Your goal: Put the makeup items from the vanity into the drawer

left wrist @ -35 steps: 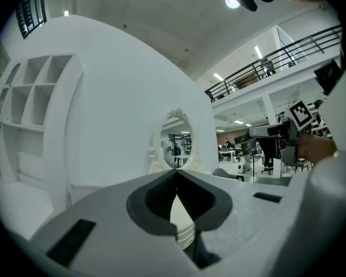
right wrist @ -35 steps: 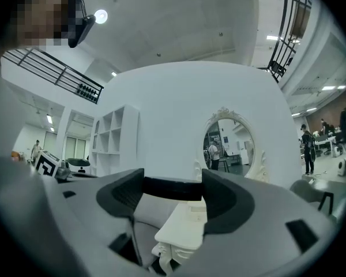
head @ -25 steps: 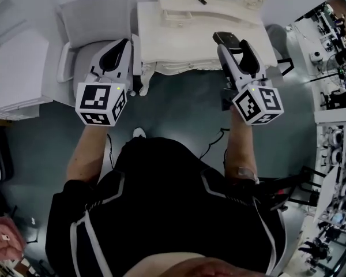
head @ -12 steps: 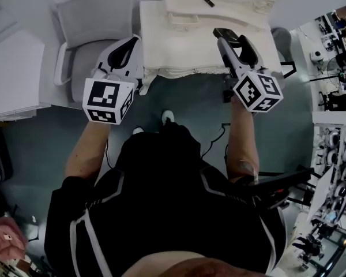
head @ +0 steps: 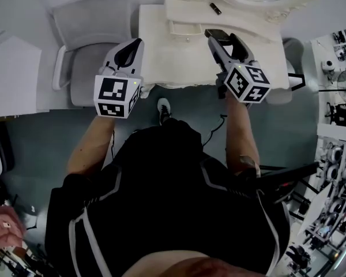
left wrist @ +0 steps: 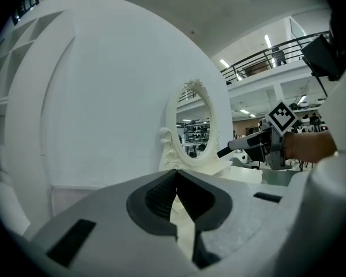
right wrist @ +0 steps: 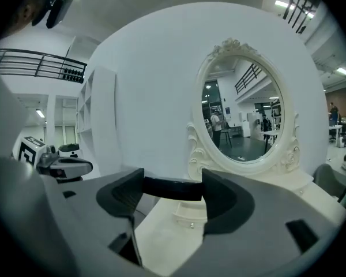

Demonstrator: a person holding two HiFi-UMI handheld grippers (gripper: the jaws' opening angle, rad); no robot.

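Observation:
The white vanity (head: 173,62) with its oval mirror (right wrist: 251,114) stands right in front of me. My right gripper (head: 218,36) hovers over the vanity top, shut on a flat black makeup case (right wrist: 172,188) that spans the gap between its jaws. My left gripper (head: 139,41) is at the vanity's left edge, its jaws shut with nothing between them (left wrist: 176,192). A small dark makeup item (head: 215,8) lies on the raised shelf below the mirror. A little drawer with a knob (right wrist: 190,215) sits under that shelf, closed.
A grey chair (head: 89,39) stands left of the vanity, close to my left gripper. A white cabinet (head: 14,74) is further left. Benches crowded with equipment (head: 340,108) line the right side. Cables run across the floor under the vanity.
Both grippers have moved forward and lower toward the vanity, the right one still carrying the black case. The person has stepped closer to it.

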